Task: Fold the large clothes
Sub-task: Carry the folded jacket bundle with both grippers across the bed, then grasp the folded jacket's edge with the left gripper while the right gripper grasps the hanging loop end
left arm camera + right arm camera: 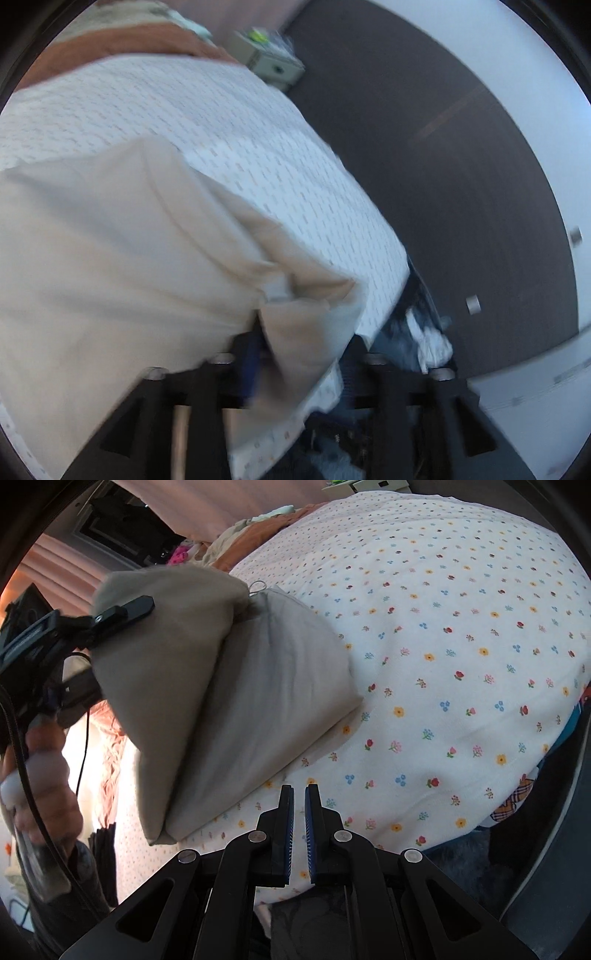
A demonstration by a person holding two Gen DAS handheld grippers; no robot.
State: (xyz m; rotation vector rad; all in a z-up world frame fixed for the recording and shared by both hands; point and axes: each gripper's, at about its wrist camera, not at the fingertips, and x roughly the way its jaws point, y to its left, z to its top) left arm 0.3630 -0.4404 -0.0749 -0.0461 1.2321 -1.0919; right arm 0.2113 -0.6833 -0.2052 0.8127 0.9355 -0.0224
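On the bed [461, 635], a folded beige garment [236, 709] lies on the floral sheet.
The left gripper [303, 343] has its jaws spread with a fold of the garment [122, 258] between them, the pads not clearly pressing it; in the right wrist view one of its fingers [129, 607] lies over the garment's raised flap; the right gripper [299, 794] hovers over the sheet near the garment, jaws nearly together, holding nothing; a hand [40, 775] grips the left handle.

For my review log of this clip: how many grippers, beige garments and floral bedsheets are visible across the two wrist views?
Grippers: 2, left gripper and right gripper
Beige garments: 1, the beige garment, partly folded
Floral bedsheets: 1, the floral bedsheet
Total: 4
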